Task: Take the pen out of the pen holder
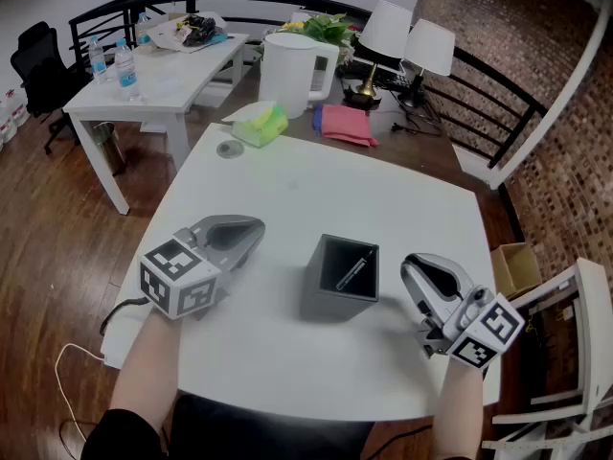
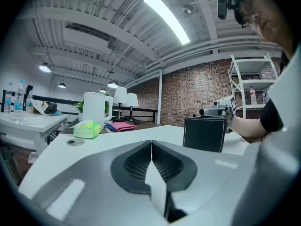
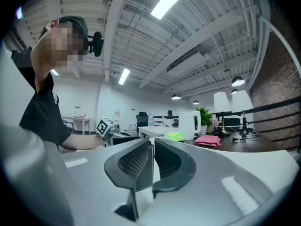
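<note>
The pen [image 1: 354,269] is seen leaning inside the black square pen holder [image 1: 329,302], which is set toward the near edge of the white tabletop [image 1: 316,190], between the two grippers. The left gripper [image 1: 251,233] is held with jaws together and empty. The right gripper [image 1: 414,264], near the holder, is held with a narrow gap between its jaws and nothing in it. The pen is judged light, stiff and smooth, so it is best pinched across the barrel near its raised upper end.
</note>
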The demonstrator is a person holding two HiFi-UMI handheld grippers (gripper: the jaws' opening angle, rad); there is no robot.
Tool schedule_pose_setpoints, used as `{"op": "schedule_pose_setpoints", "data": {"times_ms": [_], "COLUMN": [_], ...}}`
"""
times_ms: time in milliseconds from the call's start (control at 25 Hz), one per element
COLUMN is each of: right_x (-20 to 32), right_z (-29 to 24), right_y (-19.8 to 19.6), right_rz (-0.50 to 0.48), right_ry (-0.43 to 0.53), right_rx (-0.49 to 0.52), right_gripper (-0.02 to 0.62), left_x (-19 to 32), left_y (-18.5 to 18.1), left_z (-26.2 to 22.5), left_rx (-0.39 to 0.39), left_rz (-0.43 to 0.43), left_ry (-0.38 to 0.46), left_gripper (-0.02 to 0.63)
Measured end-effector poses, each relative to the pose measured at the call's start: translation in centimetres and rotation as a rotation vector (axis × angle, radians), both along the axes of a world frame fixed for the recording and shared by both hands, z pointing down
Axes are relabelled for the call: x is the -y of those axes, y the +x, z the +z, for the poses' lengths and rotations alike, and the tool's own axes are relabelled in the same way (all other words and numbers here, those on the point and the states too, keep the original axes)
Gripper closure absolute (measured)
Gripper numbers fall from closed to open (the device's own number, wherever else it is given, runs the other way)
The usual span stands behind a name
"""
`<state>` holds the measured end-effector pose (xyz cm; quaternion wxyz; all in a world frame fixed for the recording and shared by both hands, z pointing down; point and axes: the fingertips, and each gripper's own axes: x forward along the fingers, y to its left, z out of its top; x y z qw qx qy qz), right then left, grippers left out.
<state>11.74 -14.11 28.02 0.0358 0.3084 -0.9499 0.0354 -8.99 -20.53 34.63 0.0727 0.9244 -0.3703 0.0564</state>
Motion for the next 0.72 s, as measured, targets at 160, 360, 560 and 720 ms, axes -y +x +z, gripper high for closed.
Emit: {"op": "schedule_pose_setpoints", "data": {"times_ms": [160, 360, 560, 720], "right_x": [1.1, 2.0, 2.7, 2.2], "right_z": [-1.0, -0.7, 0.2, 1.1], "right_y": [-2.2, -4.5, -5.9, -6.5], "right_rz": [-0.063, -0.117, -0.123, -0.131], "right_ry": [-0.019, -0.045, -0.055, -0.055], "right_rx": [-0.010, -0.096, -0.192, -0.241], "right_gripper": [0.494, 0.448, 0.443, 0.454], "left_x": [0.1, 0.1, -0.1, -0.2], "left_y": [-0.3, -0.2, -0.2, -0.2], "left_z": [0.0, 0.1, 0.2, 0.2], "left_rx": [0.002, -0.002, 0.001, 0.005], "left_rz": [-0.008, -0.009, -0.005, 0.007], "left_ry": [0.002, 0.000, -0.003, -0.003], "left_gripper": [0.601, 0.601, 0.601, 0.601]}}
